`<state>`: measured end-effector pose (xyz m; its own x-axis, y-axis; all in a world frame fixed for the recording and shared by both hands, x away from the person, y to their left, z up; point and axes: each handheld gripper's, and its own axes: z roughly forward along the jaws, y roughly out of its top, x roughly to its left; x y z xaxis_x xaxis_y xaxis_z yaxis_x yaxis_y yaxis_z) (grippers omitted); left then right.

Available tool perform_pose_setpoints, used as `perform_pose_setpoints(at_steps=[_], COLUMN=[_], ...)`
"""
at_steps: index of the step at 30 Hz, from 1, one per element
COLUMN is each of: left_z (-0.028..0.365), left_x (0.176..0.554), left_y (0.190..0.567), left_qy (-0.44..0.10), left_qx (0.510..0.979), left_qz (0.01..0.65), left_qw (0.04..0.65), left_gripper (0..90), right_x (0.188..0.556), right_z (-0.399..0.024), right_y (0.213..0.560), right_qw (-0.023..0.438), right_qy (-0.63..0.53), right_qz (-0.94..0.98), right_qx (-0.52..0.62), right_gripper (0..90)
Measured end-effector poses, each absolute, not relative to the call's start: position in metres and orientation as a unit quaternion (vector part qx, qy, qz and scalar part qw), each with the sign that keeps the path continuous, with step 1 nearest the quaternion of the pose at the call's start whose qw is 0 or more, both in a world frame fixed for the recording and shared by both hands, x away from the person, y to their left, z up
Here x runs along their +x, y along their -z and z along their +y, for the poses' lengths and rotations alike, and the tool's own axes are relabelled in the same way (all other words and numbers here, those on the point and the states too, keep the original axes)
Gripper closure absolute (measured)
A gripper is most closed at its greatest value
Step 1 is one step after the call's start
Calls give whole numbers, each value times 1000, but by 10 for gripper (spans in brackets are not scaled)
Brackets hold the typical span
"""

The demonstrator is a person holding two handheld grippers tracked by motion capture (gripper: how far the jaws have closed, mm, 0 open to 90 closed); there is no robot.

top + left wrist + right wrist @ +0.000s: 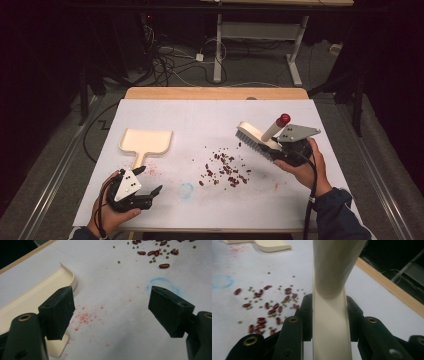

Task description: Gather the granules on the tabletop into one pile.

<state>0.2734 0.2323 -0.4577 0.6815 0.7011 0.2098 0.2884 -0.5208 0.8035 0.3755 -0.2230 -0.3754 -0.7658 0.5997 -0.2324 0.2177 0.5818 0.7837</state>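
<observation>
A cream hand brush (260, 137) with grey bristles and a red-tipped handle is held above the white sheet at the right. My right gripper (287, 147) is shut on the brush body (331, 322), jaws pressed against both sides. Red beans and small green peas (225, 169) lie scattered at mid-table, left of the brush (269, 307). A cream dustpan (145, 142) lies flat at the left, handle toward me. My left gripper (149, 181) stands open just beyond the handle's end, its left jaw over the dustpan handle (30, 305), nothing between the jaws (111, 312).
The white sheet (215, 115) covers a wooden table whose far edge (215, 93) shows. Red powder stains (85, 316) and a blue chalk ring (186, 190) mark the sheet near the left gripper. Beyond the table are cables and a desk frame (260, 45).
</observation>
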Motion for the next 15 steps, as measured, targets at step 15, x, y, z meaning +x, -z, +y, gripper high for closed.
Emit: perform_pose_setpoints(at_steps=[15], left_z=[232], left_x=[277], left_y=[460], left_qy=[-262], left_qx=[834], left_qz=[300], left_qw=[382], left_gripper=[202], right_x=[445], right_z=[-154], right_y=[412], right_qw=[298], right_qy=[-288], right_qz=[889], right_qx=[195], right_gripper=[674])
